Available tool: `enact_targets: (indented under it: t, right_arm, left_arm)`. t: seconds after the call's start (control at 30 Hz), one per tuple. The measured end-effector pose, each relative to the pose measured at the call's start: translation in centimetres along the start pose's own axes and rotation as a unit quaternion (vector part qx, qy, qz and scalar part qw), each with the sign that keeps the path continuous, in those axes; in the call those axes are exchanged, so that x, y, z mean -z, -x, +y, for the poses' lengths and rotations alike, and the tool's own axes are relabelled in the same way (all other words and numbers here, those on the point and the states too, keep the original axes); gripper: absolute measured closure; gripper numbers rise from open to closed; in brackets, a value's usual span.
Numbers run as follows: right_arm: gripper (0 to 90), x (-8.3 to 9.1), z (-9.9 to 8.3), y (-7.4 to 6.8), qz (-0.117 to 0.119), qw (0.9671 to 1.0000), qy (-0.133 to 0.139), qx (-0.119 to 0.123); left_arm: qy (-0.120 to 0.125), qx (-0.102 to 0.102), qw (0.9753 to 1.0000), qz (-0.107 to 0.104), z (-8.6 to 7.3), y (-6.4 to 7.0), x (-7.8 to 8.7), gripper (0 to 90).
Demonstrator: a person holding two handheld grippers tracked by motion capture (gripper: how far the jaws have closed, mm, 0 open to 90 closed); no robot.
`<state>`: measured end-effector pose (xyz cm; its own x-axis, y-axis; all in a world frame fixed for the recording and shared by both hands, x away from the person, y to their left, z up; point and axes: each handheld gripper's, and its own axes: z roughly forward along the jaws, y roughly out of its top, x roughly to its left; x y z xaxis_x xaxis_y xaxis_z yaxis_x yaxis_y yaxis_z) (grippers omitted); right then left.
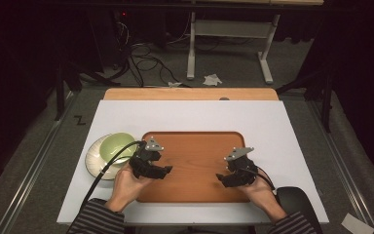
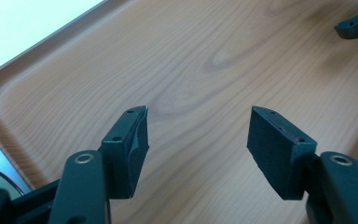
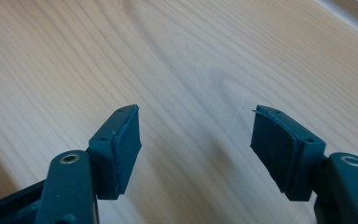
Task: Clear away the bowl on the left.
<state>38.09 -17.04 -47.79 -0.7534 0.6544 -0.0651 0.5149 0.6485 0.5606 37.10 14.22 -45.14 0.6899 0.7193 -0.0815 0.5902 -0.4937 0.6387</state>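
Note:
A brown wooden tray (image 1: 195,141) lies in the middle of the white table top, with nothing on its bare wood (image 2: 205,65) (image 3: 177,56). My left gripper (image 1: 165,171) hovers over the tray's left part, open, with only wood between its jaws (image 2: 198,133). My right gripper (image 1: 221,177) hovers over the tray's right part, also open and holding nothing (image 3: 196,133). The two grippers point toward each other. The tip of the right gripper (image 2: 356,24) appears at the top right of the left gripper view.
A pale green bowl (image 1: 117,146) sits on a white plate (image 1: 93,157) just left of the tray, beside my left hand. A black round object (image 1: 296,201) lies at the table's front right edge. Beyond the table stand desk legs (image 1: 191,48) and loose cables (image 1: 146,61).

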Motion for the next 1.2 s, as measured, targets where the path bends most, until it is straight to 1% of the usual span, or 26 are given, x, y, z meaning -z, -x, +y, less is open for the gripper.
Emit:
enact_targets:
  t: [0.37, 0.5, 0.57, 0.6, 0.73, 0.77, 0.87, 0.93, 1.2]
  right_arm:
    - [34.4, -0.1, 0.0, 0.0, 0.002, 1.0, -0.003, 0.003]
    - [34.5, -0.1, 0.0, 0.0, 0.003, 1.0, -0.004, 0.002]
    - [34.4, -0.1, 0.0, 0.0, 0.003, 1.0, -0.004, 0.003]
    - [34.4, -0.1, 0.0, 0.0, 0.003, 1.0, -0.004, 0.003]
    - [34.4, -0.1, 0.0, 0.0, 0.003, 1.0, -0.005, 0.004]
    - [34.4, -0.1, 0.0, -0.1, 0.003, 1.0, -0.006, 0.005]
    - [34.4, -0.1, 0.0, -0.1, 0.004, 1.0, -0.006, 0.005]
    - [34.4, -0.1, 0.0, -0.1, 0.003, 1.0, -0.008, 0.004]
    - [34.4, -0.1, 0.0, -0.1, 0.004, 1.0, -0.007, 0.004]
  left_arm:
    - [0.01, 0.007, 0.9999, 0.009, -0.1, -0.3, 0.5, 38.2]
    - [0.017, 0.012, 0.9997, 0.015, -0.1, -0.4, 0.8, 38.0]
    - [0.015, 0.016, 0.9997, 0.015, -0.1, -0.5, 0.8, 38.1]
    - [0.015, 0.017, 0.9996, 0.017, -0.1, -0.5, 0.8, 38.1]
    - [0.028, 0.025, 0.9989, 0.029, -0.1, -0.5, 1.3, 39.0]
    - [0.03, 0.029, 0.9986, 0.032, -0.2, -0.6, 1.4, 40.1]
    - [0.038, 0.032, 0.998, 0.04, -0.3, -0.7, 1.7, 42.6]
    - [0.043, 0.036, 0.9979, 0.034, -0.4, -0.8, 1.9, 44.6]
    - [0.046, 0.043, 0.9972, 0.039, -0.6, -1.2, 2.2, 46.6]
